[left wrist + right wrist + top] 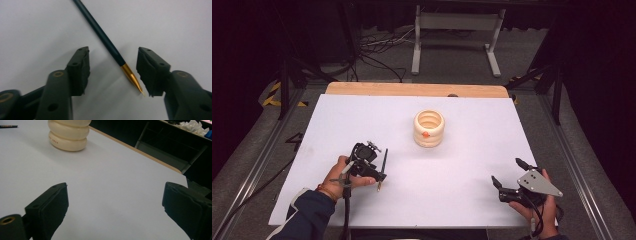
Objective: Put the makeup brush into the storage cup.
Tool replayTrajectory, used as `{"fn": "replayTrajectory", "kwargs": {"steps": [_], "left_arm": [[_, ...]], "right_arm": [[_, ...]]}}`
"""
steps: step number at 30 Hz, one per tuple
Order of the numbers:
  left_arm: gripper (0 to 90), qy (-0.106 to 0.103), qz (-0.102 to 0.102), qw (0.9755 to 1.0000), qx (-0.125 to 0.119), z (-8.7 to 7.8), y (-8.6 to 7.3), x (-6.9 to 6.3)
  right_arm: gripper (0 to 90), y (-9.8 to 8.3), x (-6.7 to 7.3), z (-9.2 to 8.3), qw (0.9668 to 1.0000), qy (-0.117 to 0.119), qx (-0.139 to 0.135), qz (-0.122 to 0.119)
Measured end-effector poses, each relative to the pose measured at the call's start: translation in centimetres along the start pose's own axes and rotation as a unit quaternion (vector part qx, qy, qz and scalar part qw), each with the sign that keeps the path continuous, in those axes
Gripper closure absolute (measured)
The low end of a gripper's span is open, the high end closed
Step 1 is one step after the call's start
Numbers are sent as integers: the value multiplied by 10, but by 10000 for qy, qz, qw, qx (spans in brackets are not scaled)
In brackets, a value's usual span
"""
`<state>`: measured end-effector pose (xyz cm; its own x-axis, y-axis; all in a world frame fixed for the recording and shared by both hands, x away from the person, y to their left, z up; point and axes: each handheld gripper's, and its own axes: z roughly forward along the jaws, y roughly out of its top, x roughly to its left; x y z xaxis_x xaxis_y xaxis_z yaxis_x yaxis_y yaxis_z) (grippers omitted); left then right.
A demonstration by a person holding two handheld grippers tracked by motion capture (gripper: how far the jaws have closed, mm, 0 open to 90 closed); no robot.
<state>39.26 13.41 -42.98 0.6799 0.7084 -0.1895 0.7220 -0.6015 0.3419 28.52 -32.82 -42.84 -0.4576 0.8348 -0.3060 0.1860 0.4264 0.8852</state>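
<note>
1. Paintbrush: dark handle, gold ferrule, lying flat on the white surface, at about 8 o'clock from the cream ribbed holder, well apart from it.
2. Your left claw hangs over the brush's gold end, jaws wide, one each side of it, not touching.
3. Step looks like the pick-up: lower, centre on the handle just above the ferrule, close.
4. Next likely needs a carry toward 1 o'clock to the holder's open top.
5. Your right claw idles wide at the surface's 5 o'clock corner, holding nothing.
</note>
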Motion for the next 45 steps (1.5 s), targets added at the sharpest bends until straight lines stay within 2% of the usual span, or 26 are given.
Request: {"fn": "replayTrajectory", "kwargs": {"steps": [1,3,5,6,8,10,11,12,14,15,16,17,18,20,22,23,25,28,30,33,36,42,45], "left_arm": [[500,49,96,9999,72,2,1,-1],[529,166,128,9997,92,2,1,-2],[592,283,262,9991,152,2,2,-3],[611,400,396,9982,203,2,2,-4],[706,546,618,9961,330,2,4,-6],[744,599,833,9938,435,3,7,-7],[757,599,833,9938,435,3,7,-7],[774,618,932,9925,493,3,8,-8],[812,673,1259,9875,666,3,11,-10],[827,673,1259,9875,666,3,11,-10],[827,696,1378,9854,722,4,12,-11],[827,696,1378,9854,722,4,12,-11],[828,729,1480,9834,758,4,13,-12],[828,724,1515,9830,743,4,13,-12],[828,672,1535,9836,668,2,11,-10],[828,677,1540,9842,557,2,10,-9],[828,834,1487,9849,287,-4,9,-8],[828,868,1443,9857,33,-12,9,-9],[828,722,1466,9865,-122,-19,9,-11],[828,785,1581,9840,-254,-26,9,-17],[828,718,1699,9822,-355,-31,9,-23],[828,369,1717,9832,-505,-36,10,-27],[828,306,1759,9825,-537,-36,11,-28]], "right_arm": [[72,0,0,0,10000,0,-3,0],[72,0,0,0,10000,-4,-9,-17],[73,0,0,0,10000,-39,-8,-12],[73,0,0,0,10000,-38,-3,3],[74,0,0,0,10000,-51,19,-10],[74,1,0,0,10000,-44,21,-19],[74,1,0,0,10000,-44,21,-19],[74,1,0,1,10000,-37,30,-43],[74,1,0,1,10000,-26,40,-39],[76,1,1,1,10000,-12,53,-43],[77,2,1,1,10000,-3,68,-53],[78,2,1,1,10000,0,74,-60],[79,2,1,1,10000,8,76,-60],[82,3,1,1,10000,9,72,-62],[83,3,0,1,10000,23,56,-44],[83,3,-1,1,10000,55,54,-35],[80,4,-1,2,9999,167,16,-3],[78,5,-1,3,9998,212,27,-18],[81,7,-2,4,9997,232,47,-33],[101,11,-2,5,9997,262,25,-15],[107,17,-1,7,9995,315,28,-80],[116,32,11,13,9982,467,-2,-378],[117,44,20,16,9969,482,-64,-613]]}}
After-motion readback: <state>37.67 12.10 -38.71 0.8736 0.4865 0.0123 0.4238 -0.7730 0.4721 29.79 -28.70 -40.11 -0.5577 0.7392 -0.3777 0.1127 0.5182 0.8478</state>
